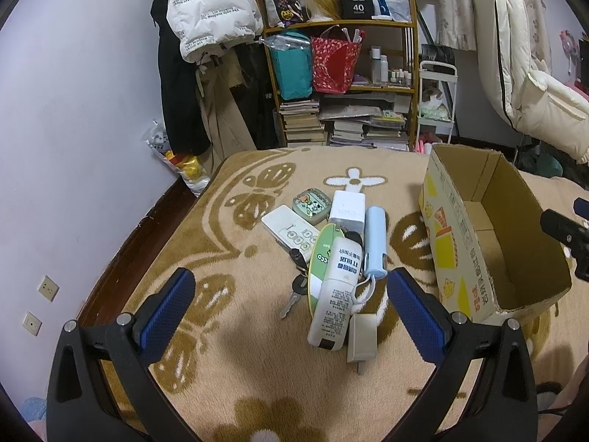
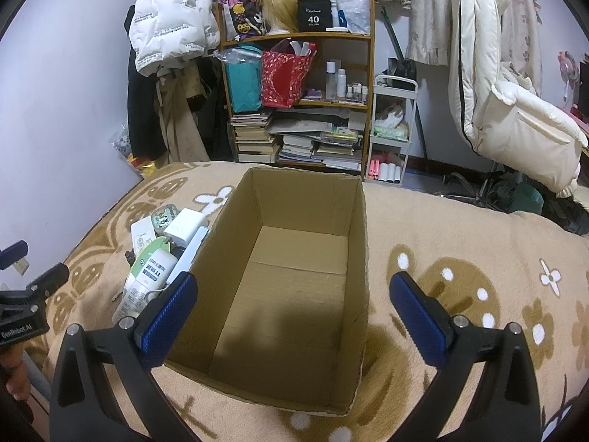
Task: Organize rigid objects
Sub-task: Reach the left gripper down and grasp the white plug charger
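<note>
A pile of rigid objects lies on the beige patterned blanket [image 1: 228, 368]: a white tube [image 1: 337, 291], a light blue power bank [image 1: 374, 243], a white charger [image 1: 348, 210], a white remote [image 1: 291, 232], a small green tin [image 1: 310, 204], a round green disc [image 1: 319, 258], keys [image 1: 294, 294] and a grey adapter [image 1: 362, 339]. My left gripper [image 1: 291, 309] is open, just before the pile. An open cardboard box [image 2: 294, 294] stands right of the pile, with nothing inside it. My right gripper [image 2: 292, 313] is open above the box's near end.
A shelf [image 1: 342, 84] with books, bags and bottles stands behind the bed, next to a white cart [image 2: 392, 129]. Coats hang at left and right. The bed edge and dark floor run along the left wall [image 1: 73, 110].
</note>
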The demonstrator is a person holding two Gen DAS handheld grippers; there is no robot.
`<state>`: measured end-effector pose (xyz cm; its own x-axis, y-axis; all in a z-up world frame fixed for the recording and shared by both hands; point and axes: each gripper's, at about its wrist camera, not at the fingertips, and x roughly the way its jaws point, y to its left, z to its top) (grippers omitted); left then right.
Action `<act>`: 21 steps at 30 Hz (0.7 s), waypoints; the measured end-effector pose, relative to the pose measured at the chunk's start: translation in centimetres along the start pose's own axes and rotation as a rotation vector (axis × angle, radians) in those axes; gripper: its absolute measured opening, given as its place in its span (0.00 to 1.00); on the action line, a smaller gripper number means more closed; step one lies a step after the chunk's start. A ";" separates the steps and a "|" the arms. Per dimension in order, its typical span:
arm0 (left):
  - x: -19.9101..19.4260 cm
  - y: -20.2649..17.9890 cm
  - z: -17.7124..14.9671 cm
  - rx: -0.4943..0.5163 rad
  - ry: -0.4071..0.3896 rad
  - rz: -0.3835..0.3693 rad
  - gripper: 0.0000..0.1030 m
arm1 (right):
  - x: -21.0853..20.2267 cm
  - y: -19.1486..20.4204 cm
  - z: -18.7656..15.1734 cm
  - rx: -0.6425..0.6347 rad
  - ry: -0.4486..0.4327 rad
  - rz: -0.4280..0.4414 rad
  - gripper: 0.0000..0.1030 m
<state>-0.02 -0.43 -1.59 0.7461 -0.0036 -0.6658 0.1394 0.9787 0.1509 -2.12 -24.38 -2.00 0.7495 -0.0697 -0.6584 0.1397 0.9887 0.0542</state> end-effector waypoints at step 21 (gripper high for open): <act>6.1 -1.0 0.9 0.059 0.147 0.035 1.00 | 5.1 -4.1 1.5 0.130 0.171 -0.014 0.92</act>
<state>5.00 -1.62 -5.17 0.6485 0.0651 -0.7584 0.1557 0.9639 0.2158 2.11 -28.94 -4.48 0.6281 -0.0489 -0.7766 0.2395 0.9617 0.1331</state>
